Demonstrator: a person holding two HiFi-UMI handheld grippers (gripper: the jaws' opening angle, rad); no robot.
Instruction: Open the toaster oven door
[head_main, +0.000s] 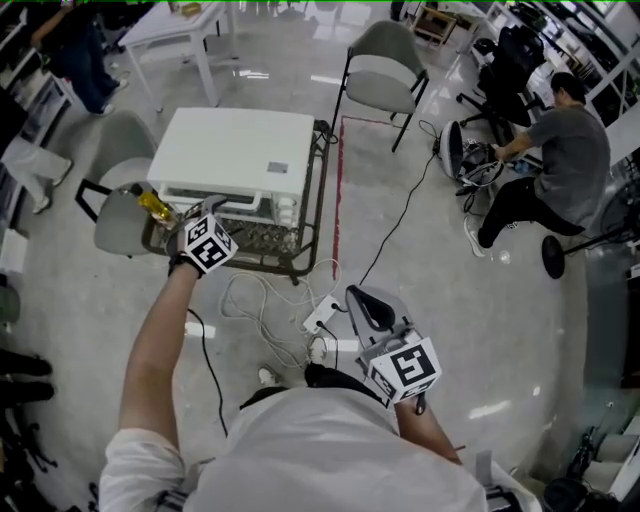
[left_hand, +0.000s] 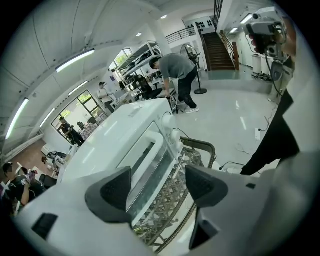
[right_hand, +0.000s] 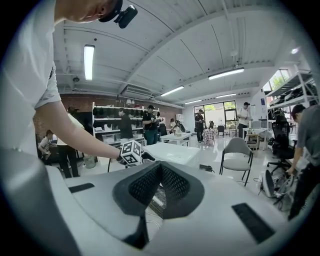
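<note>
The white toaster oven (head_main: 240, 150) stands on a low wicker-topped cart (head_main: 300, 262). In the left gripper view its glass door (left_hand: 150, 175) with a white handle (left_hand: 141, 150) faces my jaws and looks closed. My left gripper (head_main: 212, 210) is at the oven's front left, angled down, and open (left_hand: 156, 189); the door lies beyond the gap and no pad touches it. My right gripper (head_main: 358, 296) hangs near my body above the floor, apart from the oven. It is shut (right_hand: 160, 185) with its pads together and nothing in them.
A yellow object (head_main: 152, 203) lies on the cart's left end. Cables and a power strip (head_main: 320, 320) lie on the floor in front of the cart. Grey chairs (head_main: 385, 65) stand around it. A person (head_main: 560, 150) crouches at the right among equipment.
</note>
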